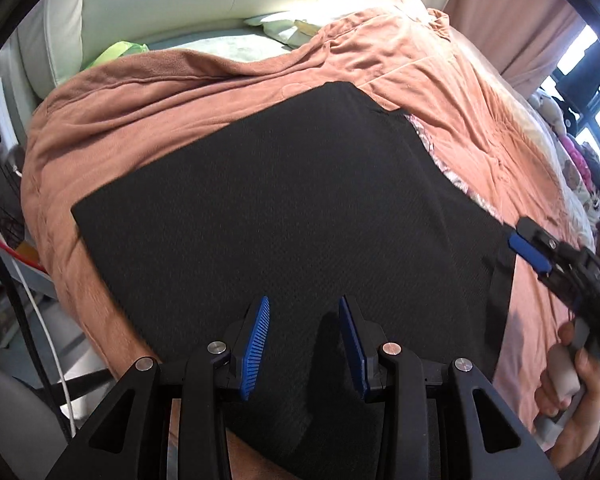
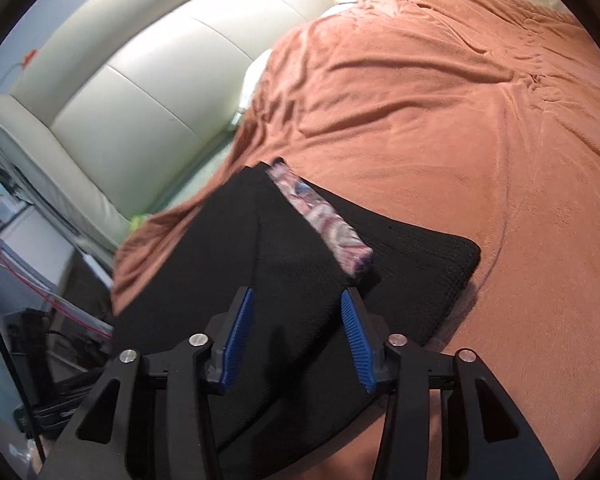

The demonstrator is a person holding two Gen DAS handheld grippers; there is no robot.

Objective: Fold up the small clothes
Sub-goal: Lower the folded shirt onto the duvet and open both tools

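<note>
Left wrist: black garment point(image 1: 284, 216) spread flat on salmon blanket point(image 1: 172, 92), patterned strip point(image 1: 436, 152) poking out at far right edge. Left gripper point(image 1: 304, 308) released, jaws apart over near hem. Right gripper point(image 1: 528, 248) at garment's right edge, grip unclear here.

Right wrist: right gripper point(image 2: 298, 300) parted, nothing pinched, above the black fabric beside the strip.

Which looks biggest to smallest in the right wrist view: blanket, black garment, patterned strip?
1. Blanket, filling most of the view.
2. Black garment, though its nearness to the camera inflates it.
3. Patterned strip, clearly smallest, lying on the garment.
</note>
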